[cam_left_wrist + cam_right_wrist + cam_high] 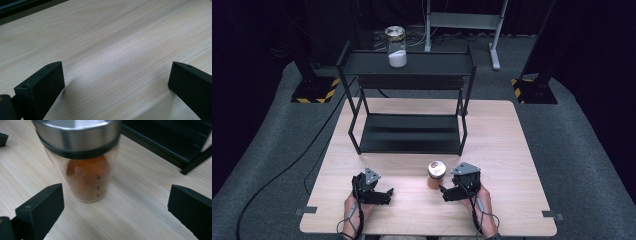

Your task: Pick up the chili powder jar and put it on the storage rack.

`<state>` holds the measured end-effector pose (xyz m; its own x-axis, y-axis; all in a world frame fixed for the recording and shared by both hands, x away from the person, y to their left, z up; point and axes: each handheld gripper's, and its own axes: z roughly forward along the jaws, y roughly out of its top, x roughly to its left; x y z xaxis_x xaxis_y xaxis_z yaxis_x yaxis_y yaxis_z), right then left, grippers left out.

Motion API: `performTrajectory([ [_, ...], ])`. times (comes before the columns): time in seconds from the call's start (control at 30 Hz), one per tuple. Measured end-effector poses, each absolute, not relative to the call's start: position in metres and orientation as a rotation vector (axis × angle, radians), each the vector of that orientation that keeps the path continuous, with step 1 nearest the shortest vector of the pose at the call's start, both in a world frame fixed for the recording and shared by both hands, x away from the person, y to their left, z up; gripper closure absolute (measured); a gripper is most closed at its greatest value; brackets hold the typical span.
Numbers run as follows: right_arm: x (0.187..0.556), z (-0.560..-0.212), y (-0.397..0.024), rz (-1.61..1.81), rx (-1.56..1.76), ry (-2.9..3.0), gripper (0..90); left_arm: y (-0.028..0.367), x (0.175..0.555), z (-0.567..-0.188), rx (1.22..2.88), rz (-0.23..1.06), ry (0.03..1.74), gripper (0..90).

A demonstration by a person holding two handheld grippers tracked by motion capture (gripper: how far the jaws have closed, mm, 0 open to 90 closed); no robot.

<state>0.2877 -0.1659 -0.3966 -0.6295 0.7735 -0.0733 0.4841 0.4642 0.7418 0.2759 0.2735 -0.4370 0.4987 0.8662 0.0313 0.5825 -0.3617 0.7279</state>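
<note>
Right claw (116,212): my jaws stand wide apart, gripping nothing; their lower ends are cut off by the frame in the right gripper view.
Spice jar (86,160): it stands upright on the table (140,217) just ahead of my right claw, nearer the left jaw than the right, and not touching either. The steel lid's top is cut off by the upper edge, and the orange powder inside is blurred.
Spice jar from above (436,174): it sits just to the left of my right claw (443,192); the claw's fingertips are too small to make out there.
Left claw (116,85): my jaws are spread wide over bare wood (112,45), holding nothing.
Left claw from above (388,195): well apart from the spice jar, which lies off to its right.
Shelf rack (409,95): beyond both claws; in the right gripper view a dark corner of it (175,142) shows, out of focus.
Jar of white powder (396,47): on the rack's top shelf, far ahead of both claws; its contents are too small to identify.
</note>
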Motion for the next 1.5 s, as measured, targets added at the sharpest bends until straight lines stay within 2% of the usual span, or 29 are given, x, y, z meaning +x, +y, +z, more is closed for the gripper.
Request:
performTrajectory([
  [0.83,0.312,-0.413,-0.142,1.07,0.906,2.372,0.2,0.274,0.277,-0.437,2.076,0.542,1.186,0.0],
  [1.2,0.315,-0.422,-0.139,1.1,0.892,2.353,28.4,0.274,0.276,-0.437,2.077,0.543,1.185,0.0],
  [1.5,0.317,-0.425,-0.144,1.139,0.912,2.354,30.0,0.274,0.276,-0.437,2.08,0.547,1.183,0.0],
])
